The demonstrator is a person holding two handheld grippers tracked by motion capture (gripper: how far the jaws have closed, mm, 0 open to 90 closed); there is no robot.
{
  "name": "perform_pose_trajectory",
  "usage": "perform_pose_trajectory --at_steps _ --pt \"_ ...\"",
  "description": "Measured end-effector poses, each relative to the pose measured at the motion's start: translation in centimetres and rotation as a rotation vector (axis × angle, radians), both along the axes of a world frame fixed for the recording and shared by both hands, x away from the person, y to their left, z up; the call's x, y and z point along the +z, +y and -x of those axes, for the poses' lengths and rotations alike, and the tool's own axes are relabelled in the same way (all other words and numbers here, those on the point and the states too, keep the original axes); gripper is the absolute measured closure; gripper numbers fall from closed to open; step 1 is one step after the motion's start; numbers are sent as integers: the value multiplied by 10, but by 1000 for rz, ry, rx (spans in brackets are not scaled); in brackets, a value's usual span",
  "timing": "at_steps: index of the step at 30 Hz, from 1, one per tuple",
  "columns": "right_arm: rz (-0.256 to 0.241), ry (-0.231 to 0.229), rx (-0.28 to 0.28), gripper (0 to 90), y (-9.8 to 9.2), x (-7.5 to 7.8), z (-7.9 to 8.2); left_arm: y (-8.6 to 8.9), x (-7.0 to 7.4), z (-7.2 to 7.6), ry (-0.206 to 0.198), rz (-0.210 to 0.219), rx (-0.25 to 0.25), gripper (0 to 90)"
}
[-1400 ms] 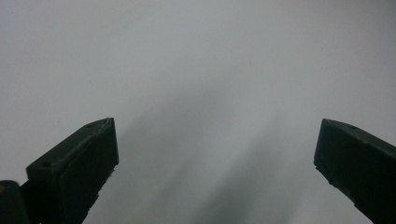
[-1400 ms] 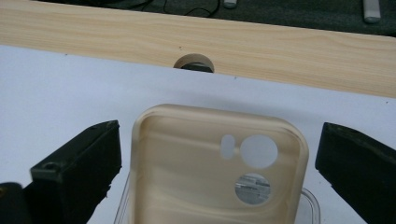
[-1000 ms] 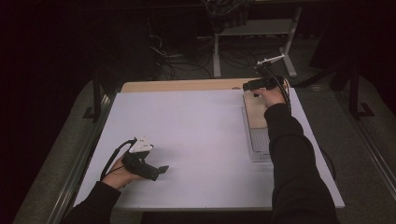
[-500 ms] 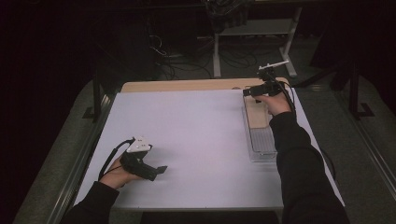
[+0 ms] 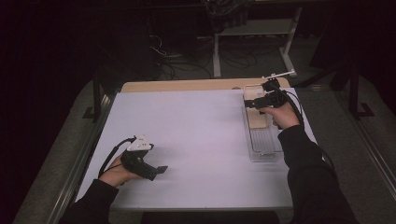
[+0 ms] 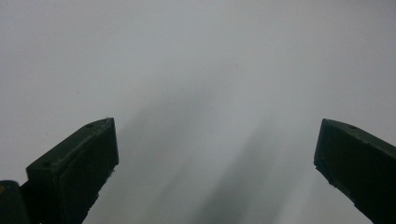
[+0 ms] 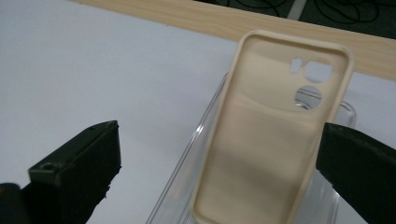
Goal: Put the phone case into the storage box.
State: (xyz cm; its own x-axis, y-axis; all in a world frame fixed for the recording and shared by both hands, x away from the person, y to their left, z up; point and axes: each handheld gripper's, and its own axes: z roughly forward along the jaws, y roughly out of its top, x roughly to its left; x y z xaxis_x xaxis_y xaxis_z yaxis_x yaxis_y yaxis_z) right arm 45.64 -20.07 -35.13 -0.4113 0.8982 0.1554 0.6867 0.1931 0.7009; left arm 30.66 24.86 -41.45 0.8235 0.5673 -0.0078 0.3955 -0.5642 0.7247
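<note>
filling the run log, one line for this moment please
left tool: open, over white table | right tool: open, above phone case in clear tray

In the high view the white surface (image 5: 196,135) is lit evenly from above while all around it lies in near darkness, and the picture is soft and grainy. In the left gripper view the surface ahead of the hand-held gripper (image 6: 215,154) is dim grey, with two faint blurred shadows running forward from between the jaws. The right gripper view is brighter; the case (image 7: 271,130) ahead of the hand-held gripper (image 7: 219,158) is fairly sharp, the near jaws soft and dark.
</note>
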Motion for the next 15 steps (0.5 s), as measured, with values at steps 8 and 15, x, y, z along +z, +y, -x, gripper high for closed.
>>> perform_pose_trajectory --at_steps 8,15 --pt "-5 -7 61 0 4 1 19 1 2 -3 4 -6 -19 0" --pt "-17 -21 109 0 2 -5 38 3 7 -7 -2 5 -30 0"
